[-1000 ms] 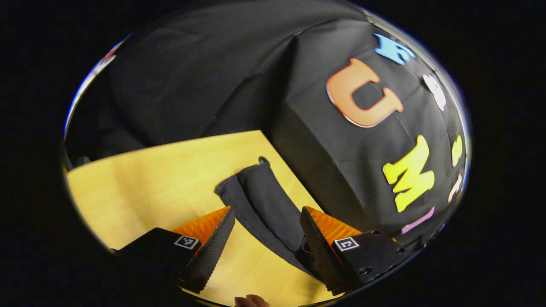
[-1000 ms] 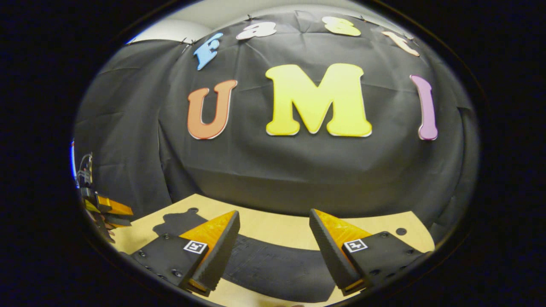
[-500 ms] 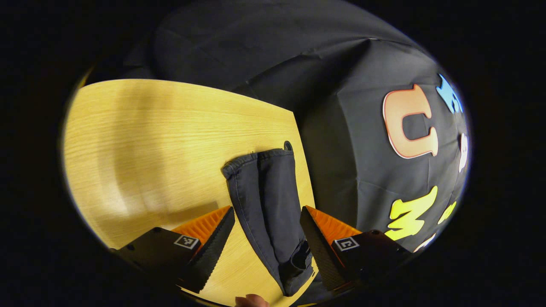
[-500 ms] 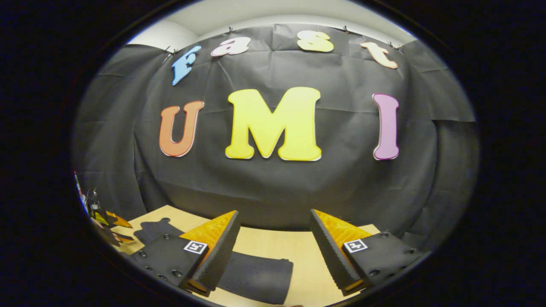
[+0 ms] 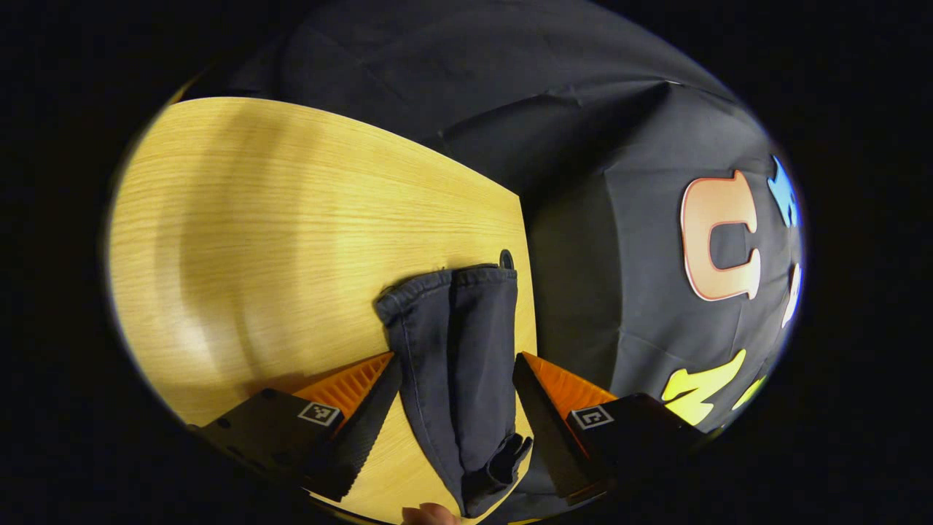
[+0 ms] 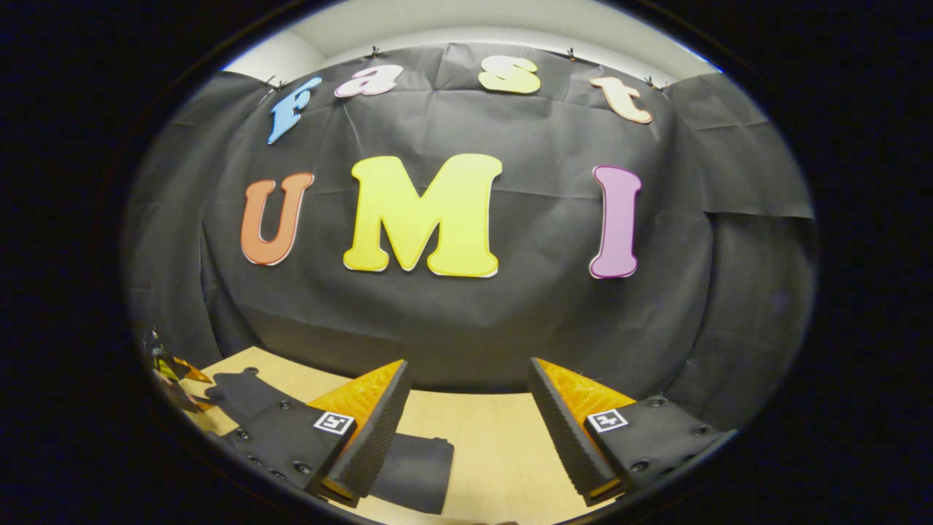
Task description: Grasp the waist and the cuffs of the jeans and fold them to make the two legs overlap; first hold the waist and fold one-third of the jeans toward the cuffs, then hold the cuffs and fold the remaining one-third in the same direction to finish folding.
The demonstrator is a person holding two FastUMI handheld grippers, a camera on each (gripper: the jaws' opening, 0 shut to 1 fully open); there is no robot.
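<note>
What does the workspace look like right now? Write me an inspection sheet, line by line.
Surface: wooden table, bare wood around the garment.
Job's things: dark jeans lying flat near the table's far edge, cuffs side by side, by a small hole in the tabletop.
Clutter: nothing seen.
Grippers: left gripper open, fingers either side of the jeans legs, not pressing; right gripper open over bare table, jeans end beside its finger.
Cables: nothing seen.
Surroundings: black cloth wall behind the table.
</note>
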